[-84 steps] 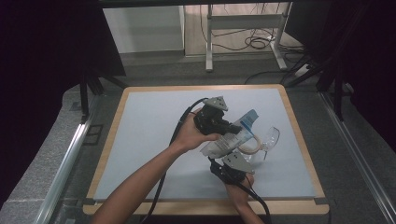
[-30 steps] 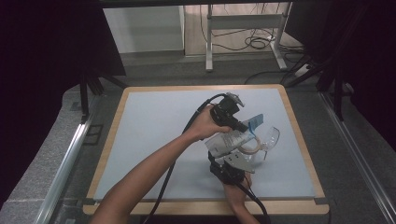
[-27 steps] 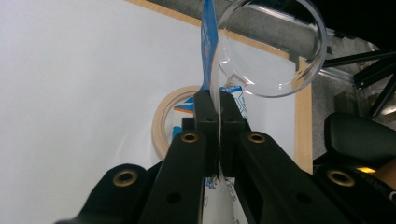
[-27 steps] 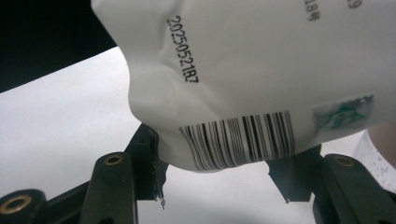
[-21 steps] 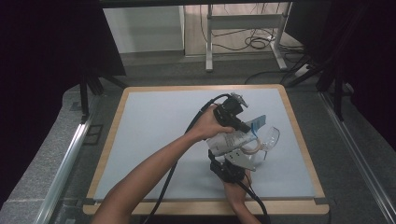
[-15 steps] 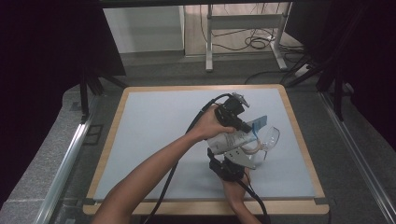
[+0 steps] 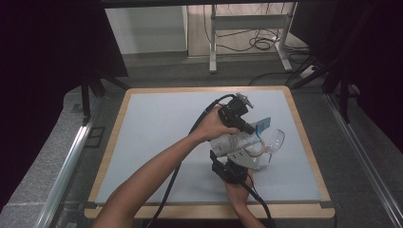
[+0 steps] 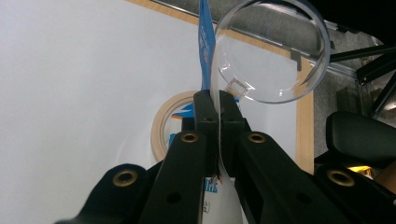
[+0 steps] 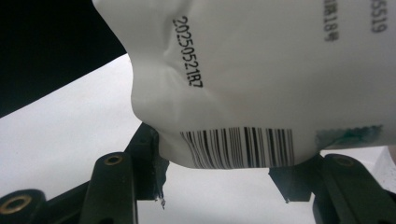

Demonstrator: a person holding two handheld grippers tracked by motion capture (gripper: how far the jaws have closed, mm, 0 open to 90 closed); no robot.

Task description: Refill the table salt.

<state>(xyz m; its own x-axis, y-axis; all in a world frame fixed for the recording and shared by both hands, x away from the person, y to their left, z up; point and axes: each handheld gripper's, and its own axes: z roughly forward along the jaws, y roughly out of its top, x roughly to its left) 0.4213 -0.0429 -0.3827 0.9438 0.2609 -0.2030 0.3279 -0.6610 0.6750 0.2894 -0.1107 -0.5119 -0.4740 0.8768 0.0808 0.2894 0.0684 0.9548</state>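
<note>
A white pouch [image 7: 234,142] with a barcode and a blue top strip [image 7: 262,125] is held between both grippers above the mat. My left gripper [image 7: 248,126] is shut on the pouch's thin upper edge [image 8: 217,105], with the blue strip [image 8: 206,44] sticking out past the jaws. My right gripper [image 7: 231,167] comes from the near side and is shut on the pouch's bottom [image 9: 261,79]; its jaws [image 9: 219,168] press on both sides by the barcode. A clear round container [image 7: 273,140] lies on its side just beyond the pouch.
A beige ring [image 8: 162,122] lies on the mat under the pouch, next to the clear container [image 8: 273,51]. The pale mat [image 7: 157,128] has a wooden border [image 7: 304,128]. Black frames and cables stand beyond the table's far edge.
Since the earliest frame my left gripper has shifted toward the far right, drawing the pouch's top with it. Over the last second nothing has visibly moved.
</note>
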